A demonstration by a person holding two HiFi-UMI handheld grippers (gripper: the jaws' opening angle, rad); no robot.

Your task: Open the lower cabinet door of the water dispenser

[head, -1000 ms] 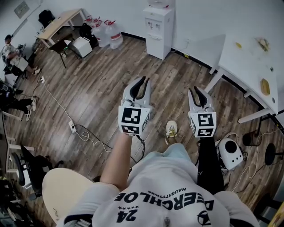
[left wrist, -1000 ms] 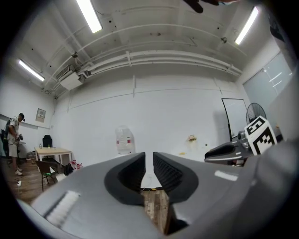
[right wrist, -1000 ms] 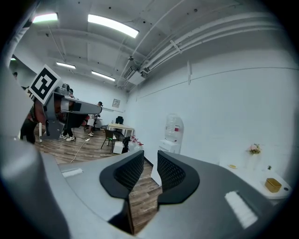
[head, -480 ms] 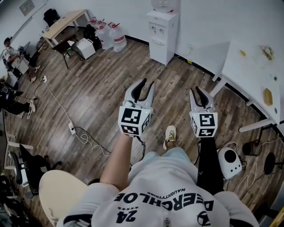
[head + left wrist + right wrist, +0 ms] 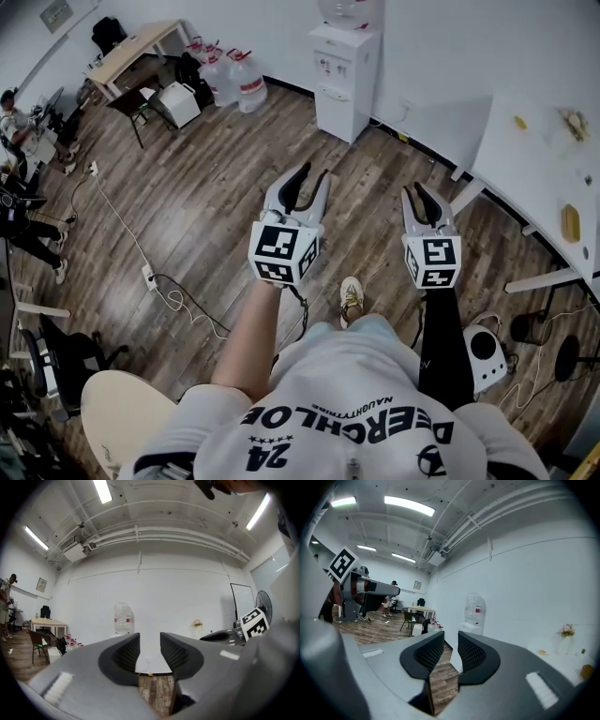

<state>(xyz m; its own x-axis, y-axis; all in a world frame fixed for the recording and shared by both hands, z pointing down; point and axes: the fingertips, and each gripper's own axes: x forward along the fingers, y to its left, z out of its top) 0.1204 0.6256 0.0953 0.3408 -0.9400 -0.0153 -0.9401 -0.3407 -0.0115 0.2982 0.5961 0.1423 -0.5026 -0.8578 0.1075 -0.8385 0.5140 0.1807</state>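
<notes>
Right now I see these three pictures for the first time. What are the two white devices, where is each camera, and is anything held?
No robot is here: a person holds a two-jaw gripper in each hand. The head view comes from a camera on the person's head, looking steeply down at the left gripper and the right gripper above a wooden floor. The two gripper views come from cameras riding on them, looking along their dark jaws. Both grippers are open and empty; the left one's jaws have just been opening, with nothing between them. Ahead, against the wall, stands a white water dispenser with a bottle on top; its lower cabinet door looks shut, and neither gripper touches it. A white table stands at the right.
</notes>
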